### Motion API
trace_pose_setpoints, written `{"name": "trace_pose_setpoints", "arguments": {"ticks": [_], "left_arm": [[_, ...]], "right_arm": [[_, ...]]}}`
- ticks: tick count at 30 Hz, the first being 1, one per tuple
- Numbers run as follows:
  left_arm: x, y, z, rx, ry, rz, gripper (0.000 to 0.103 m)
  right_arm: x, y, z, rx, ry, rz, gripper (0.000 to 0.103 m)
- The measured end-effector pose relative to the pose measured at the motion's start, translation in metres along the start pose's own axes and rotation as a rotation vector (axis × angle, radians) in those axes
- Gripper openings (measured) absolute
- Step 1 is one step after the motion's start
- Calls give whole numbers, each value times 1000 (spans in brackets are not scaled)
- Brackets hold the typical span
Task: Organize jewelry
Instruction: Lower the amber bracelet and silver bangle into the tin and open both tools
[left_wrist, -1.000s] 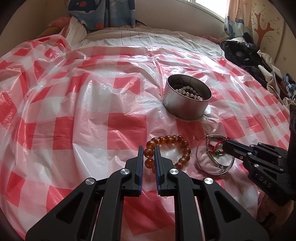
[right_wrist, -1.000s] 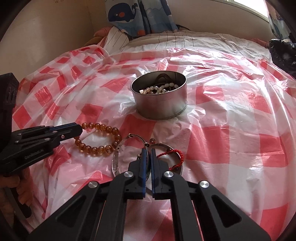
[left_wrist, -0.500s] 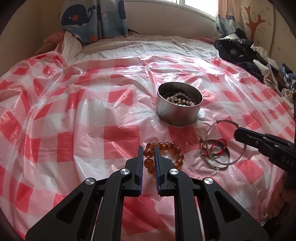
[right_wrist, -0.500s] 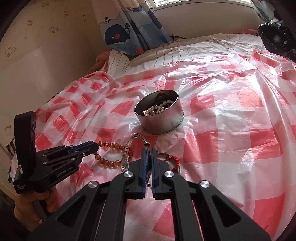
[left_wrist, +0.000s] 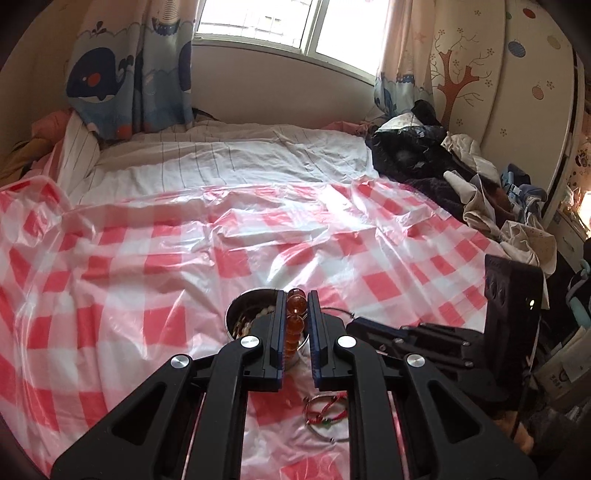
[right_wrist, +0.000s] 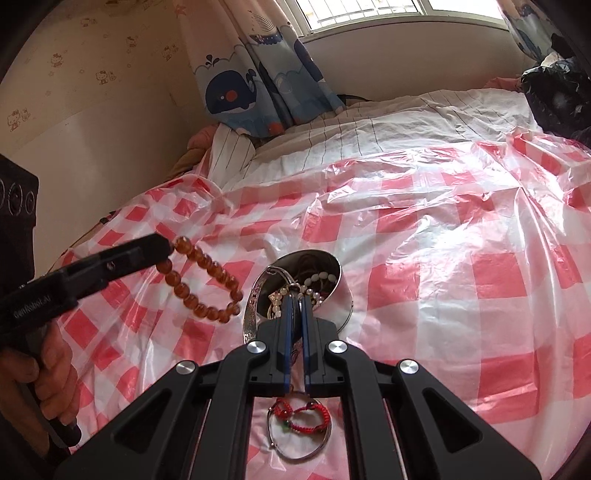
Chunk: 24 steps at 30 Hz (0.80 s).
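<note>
My left gripper (left_wrist: 298, 295) is shut on an amber bead bracelet (left_wrist: 296, 306), which hangs in the air; in the right wrist view the amber bracelet (right_wrist: 203, 284) dangles from the left gripper (right_wrist: 164, 244). My right gripper (right_wrist: 295, 299) is shut on a wide engraved silver bangle (right_wrist: 251, 314), raised in front of the round metal tin (right_wrist: 341, 291). The tin (left_wrist: 236, 314) holds pearl beads and other pieces. A red cord bracelet (right_wrist: 301, 415) with a thin silver ring (right_wrist: 317, 448) lies on the sheet below the right gripper.
A red-and-white checked plastic sheet (left_wrist: 147, 277) covers the bed. Dark clothes (left_wrist: 424, 162) are piled at the far right edge. Whale curtains (right_wrist: 258, 74) and a window stand behind the bed. A hand (right_wrist: 48, 373) holds the left gripper's handle.
Both grippers have risen from the sheet. The amber bracelet went up with the left one and the silver bangle with the right one. The red cord bracelet stayed on the sheet.
</note>
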<state>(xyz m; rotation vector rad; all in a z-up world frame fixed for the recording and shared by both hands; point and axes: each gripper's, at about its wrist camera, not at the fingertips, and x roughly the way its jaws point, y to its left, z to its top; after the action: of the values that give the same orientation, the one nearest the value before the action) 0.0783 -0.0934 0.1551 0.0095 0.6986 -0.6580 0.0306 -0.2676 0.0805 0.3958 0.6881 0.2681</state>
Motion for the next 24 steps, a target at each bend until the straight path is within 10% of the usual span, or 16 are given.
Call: {"name": "trace_pose_setpoints", "arguments": {"ticks": [4,9,16,17,24], "left_arm": [[30,8,10,-58,5,-14,10],[94,51,-21,-145,195,94,12],[69,75,-51,-162,182,135,24],[64,73,-56,-152,183,127,25],[51,31,-93,-59,227,8,25]], "right_arm": [[13,-5,10,4,3,-5,5],[35,-13,18,15,29,-31,6],[74,-3,24,-22,86,-38,8],[77,-3,23,-25,93,-64,23],[15,-25,6,72,44,-51,31]]}}
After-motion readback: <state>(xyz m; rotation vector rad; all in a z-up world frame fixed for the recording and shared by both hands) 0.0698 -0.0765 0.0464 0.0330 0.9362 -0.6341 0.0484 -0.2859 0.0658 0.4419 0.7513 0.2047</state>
